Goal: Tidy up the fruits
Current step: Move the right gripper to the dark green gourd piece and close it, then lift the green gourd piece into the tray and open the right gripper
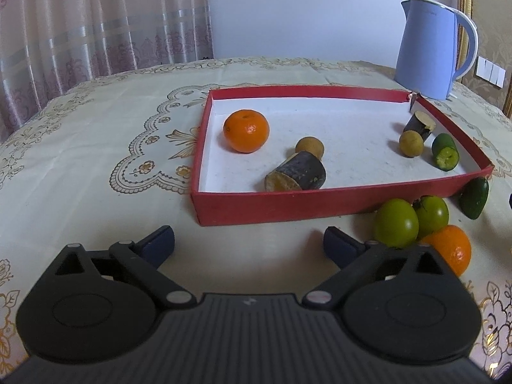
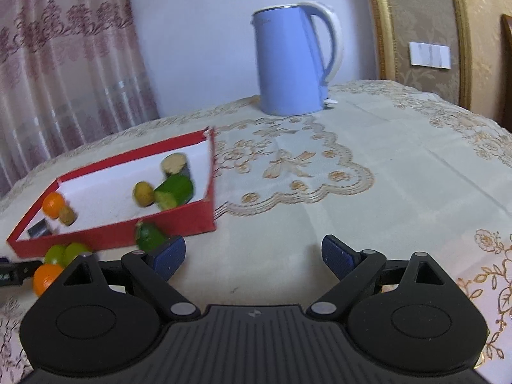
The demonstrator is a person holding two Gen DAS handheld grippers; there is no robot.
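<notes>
A red tray [image 1: 288,204] holds an orange [image 1: 245,130], two brown longans [image 1: 309,147], two dark cane pieces [image 1: 299,172] and a cut green piece [image 1: 444,152]. Outside its near right corner lie two green fruits [image 1: 396,227], an orange [image 1: 452,249] and a green piece [image 1: 475,196]. My left gripper [image 1: 249,244] is open and empty, just before the tray's front wall. My right gripper [image 2: 254,256] is open and empty over bare cloth, right of the tray [image 2: 112,233]; the loose green piece [image 2: 148,235] lies by its left finger.
A blue kettle [image 1: 428,48] stands behind the tray's far right corner, also in the right wrist view [image 2: 292,60]. An embroidered cream tablecloth [image 2: 352,192] covers the table. Curtains hang behind on the left.
</notes>
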